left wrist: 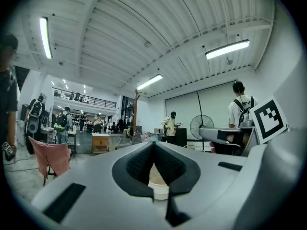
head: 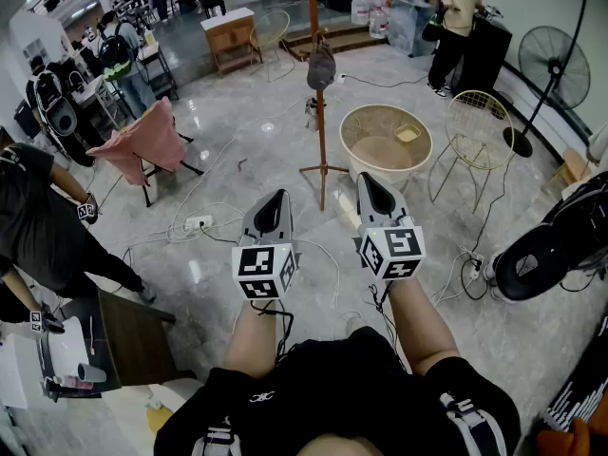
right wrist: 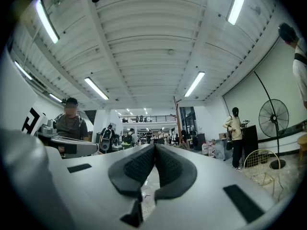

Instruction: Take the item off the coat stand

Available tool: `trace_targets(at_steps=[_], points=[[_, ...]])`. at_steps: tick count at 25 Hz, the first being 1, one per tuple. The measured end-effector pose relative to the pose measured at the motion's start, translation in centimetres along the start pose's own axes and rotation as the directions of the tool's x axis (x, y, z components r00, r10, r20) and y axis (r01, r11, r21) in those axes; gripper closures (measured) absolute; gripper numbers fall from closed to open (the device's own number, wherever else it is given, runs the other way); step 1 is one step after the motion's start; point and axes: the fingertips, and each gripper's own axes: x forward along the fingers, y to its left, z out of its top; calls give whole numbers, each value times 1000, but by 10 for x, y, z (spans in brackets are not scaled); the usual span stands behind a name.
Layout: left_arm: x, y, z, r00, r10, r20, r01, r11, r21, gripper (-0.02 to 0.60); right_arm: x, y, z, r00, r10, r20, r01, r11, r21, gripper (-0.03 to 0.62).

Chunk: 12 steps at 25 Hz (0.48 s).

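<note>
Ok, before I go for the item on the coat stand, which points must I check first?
1. Item hangs on the stand: ok.
2. Nothing in the left claw or the right claw: ok.
3. A claw open for the grasp: not ok, both are shut.
4. A claw near the item: not ok, both are well short of the stand.
5. Floor on the way: not ok, cables lie there; a basket stands close beside the stand's foot.
6. How the item is hooked on: cannot tell, too small.
</note>
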Motion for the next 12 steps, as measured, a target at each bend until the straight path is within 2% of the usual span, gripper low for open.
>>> trace_targets(at_steps=[12], points=[[82, -27, 14, 1000, 0, -26, 0, 1000, -13, 566, 46, -71, 8, 999, 41, -28, -41, 999, -3, 579]])
